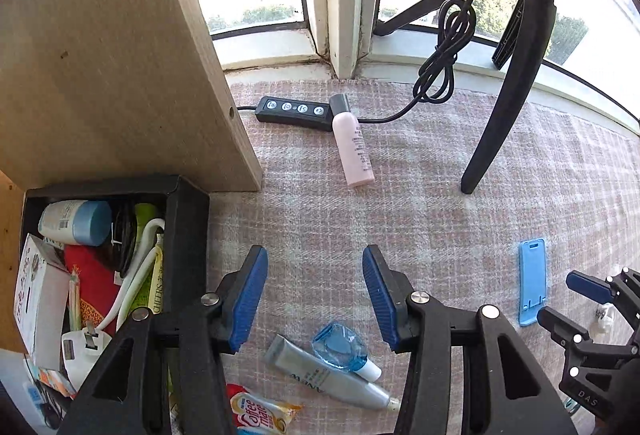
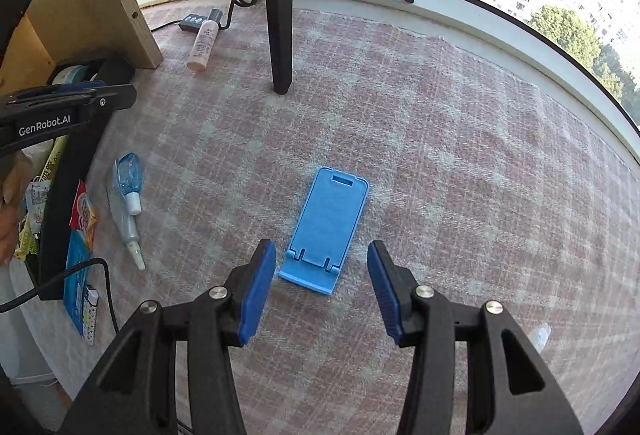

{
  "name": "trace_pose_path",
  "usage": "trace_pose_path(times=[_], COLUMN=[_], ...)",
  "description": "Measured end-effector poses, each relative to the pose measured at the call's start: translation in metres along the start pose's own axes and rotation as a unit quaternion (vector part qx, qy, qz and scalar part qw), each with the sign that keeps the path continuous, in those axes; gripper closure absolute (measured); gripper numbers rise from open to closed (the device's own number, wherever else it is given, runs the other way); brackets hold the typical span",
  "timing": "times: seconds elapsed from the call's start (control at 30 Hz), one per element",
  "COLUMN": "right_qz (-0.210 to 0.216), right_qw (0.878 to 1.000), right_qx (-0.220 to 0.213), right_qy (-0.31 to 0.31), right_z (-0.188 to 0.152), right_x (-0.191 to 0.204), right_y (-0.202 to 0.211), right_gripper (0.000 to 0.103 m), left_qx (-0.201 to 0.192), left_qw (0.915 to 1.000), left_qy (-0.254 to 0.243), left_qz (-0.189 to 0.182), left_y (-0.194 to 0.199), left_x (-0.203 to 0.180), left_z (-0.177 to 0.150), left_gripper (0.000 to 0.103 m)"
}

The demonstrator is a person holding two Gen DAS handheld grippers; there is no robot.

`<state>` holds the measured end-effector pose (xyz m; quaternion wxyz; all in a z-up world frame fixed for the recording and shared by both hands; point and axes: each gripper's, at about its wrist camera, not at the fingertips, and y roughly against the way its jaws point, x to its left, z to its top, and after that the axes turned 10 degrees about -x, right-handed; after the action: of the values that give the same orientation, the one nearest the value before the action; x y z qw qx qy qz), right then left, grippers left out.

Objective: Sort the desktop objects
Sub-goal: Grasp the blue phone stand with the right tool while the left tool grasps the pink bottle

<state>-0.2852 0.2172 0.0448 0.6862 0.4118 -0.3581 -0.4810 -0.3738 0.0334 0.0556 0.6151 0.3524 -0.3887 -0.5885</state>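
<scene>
My left gripper [image 1: 316, 295] is open and empty above the checked cloth. Just below it lie a grey tube [image 1: 320, 375] and a small blue bottle [image 1: 344, 349]. A black box [image 1: 188, 231] full of items stands to its left. My right gripper [image 2: 322, 287] is open and empty, with a blue phone stand [image 2: 330, 227] lying flat just ahead between its fingers. The stand also shows in the left wrist view [image 1: 532, 279], next to the right gripper [image 1: 560, 299]. A pink bottle [image 1: 354, 147] lies farther back.
A wooden shelf panel [image 1: 120, 55] rises at the left. A black tripod leg [image 1: 508, 95] stands on the cloth at the right. A black cable remote [image 1: 294, 111] lies by the window. A Coffee-mate sachet [image 1: 260, 411] lies at the near edge.
</scene>
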Motion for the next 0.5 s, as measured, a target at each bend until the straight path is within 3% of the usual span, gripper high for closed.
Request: trace_pose_path(times=[0.37, 0.5], right_qz=[-0.018, -0.016], right_qw=[0.998, 0.996], right_qx=[0.019, 0.029], right_qy=[-0.064, -0.082], right_z=[0.01, 0.01], right_x=[-0.028, -0.03], right_y=[-0.012, -0.019], right_gripper=[0.051, 0.051], left_qx=[0.014, 0.015], left_qw=[0.9995, 0.9995], left_qy=[0.012, 0.027], left_qz=[0.027, 0.001], left_y=[-0.052, -0.051], left_x=[-0.015, -0.019], left_z=[0.036, 0.038], left_gripper=[0.059, 0.059])
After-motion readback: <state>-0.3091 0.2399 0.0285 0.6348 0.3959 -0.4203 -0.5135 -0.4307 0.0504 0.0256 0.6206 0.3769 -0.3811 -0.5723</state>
